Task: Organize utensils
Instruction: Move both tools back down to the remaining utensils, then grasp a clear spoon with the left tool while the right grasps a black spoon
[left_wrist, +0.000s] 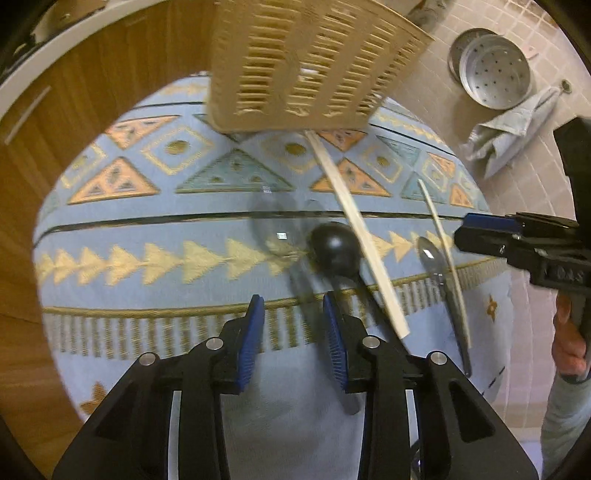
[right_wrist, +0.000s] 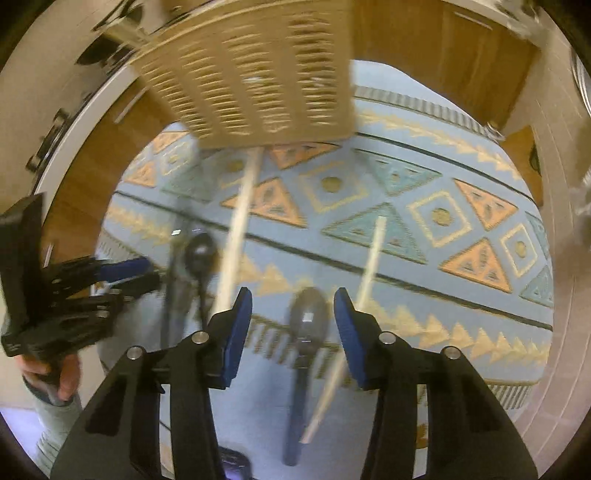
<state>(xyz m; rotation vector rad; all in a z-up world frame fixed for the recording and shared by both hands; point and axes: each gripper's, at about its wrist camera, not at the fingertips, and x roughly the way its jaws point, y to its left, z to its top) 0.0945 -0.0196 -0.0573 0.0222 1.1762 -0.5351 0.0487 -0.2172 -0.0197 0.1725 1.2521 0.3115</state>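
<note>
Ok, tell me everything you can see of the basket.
The basket is beige and looks like plastic made to resemble weave, with rows of short horizontal slots through its walls and a plain band along the bottom edge. It stands upright on the patterned rug, at the far side from both grippers. Its top runs out of frame and motion blurs it. One chopstick reaches its base; whether they touch is unclear. Something pale shows through the slots.
</note>
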